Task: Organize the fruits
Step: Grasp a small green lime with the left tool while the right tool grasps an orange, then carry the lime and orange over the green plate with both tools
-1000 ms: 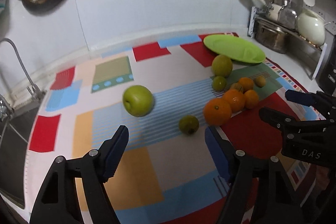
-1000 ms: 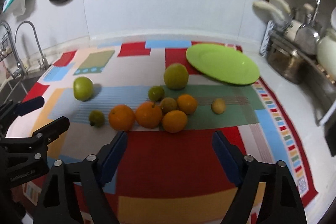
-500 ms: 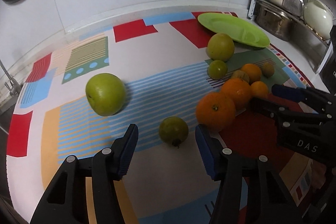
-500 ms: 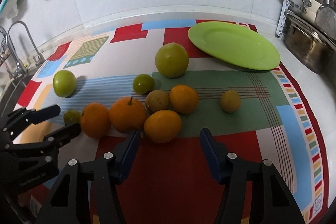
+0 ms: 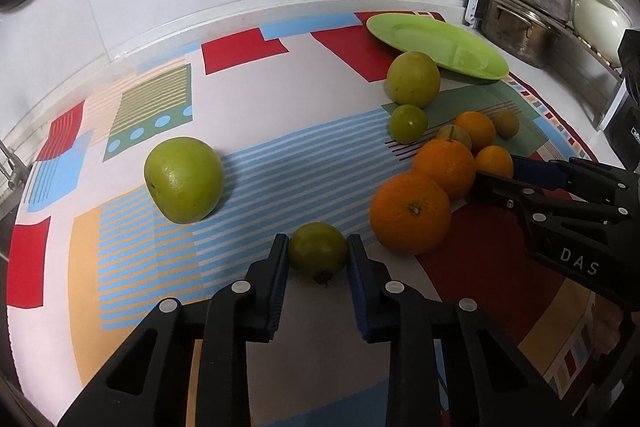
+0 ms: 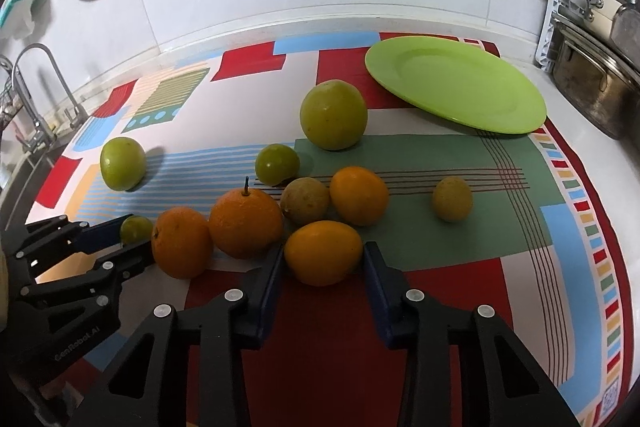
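Observation:
Several green and orange fruits lie on a patterned cloth. My left gripper [image 5: 318, 247] has closed around a small green fruit [image 5: 318, 247] resting on the cloth; its pads touch both sides. My right gripper [image 6: 323, 255] has closed around a small orange fruit [image 6: 323, 253], pads at both sides. A large orange [image 5: 410, 213] sits just right of the left gripper. A green apple [image 5: 184, 179] lies to the left. A light green plate [image 6: 456, 83] stands empty at the back right.
A larger green fruit [image 6: 334, 115] and several small ones lie between the grippers and the plate. Steel pots [image 6: 592, 87] and a dish rack stand at the right edge. A tap and sink [image 6: 36, 107] are at the left. A white backsplash bounds the back.
Both grippers moved forward and down to the fruits and narrowed, the left onto the small green fruit, the right onto the small orange fruit.

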The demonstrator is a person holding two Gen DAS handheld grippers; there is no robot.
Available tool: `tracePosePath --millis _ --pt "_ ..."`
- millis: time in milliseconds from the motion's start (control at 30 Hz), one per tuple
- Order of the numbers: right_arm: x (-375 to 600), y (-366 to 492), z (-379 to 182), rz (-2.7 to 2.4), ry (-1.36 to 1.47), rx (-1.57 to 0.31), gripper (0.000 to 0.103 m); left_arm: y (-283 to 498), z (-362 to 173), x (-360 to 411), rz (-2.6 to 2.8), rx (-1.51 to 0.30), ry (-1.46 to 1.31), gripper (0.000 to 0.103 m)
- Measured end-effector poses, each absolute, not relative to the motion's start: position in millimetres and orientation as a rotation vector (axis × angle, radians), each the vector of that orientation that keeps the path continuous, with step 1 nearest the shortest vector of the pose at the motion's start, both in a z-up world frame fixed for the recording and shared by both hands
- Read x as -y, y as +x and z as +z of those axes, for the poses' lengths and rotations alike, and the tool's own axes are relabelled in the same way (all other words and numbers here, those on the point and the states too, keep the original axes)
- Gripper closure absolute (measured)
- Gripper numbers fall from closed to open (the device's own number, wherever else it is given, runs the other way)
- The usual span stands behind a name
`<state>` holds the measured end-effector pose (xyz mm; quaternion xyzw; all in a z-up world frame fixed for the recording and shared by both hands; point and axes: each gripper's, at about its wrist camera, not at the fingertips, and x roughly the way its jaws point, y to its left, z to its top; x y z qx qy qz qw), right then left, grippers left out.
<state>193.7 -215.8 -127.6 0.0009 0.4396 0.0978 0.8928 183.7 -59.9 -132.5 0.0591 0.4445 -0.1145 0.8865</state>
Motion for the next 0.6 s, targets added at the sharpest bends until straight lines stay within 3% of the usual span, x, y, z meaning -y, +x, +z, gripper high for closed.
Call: tracePosePath --millis 600 --pt "234.6 170.8 -78.8 0.16 0.04 -0.789 0.063 179.8 -73.4 76.9 -0.319 -0.777 0.131 0.074"
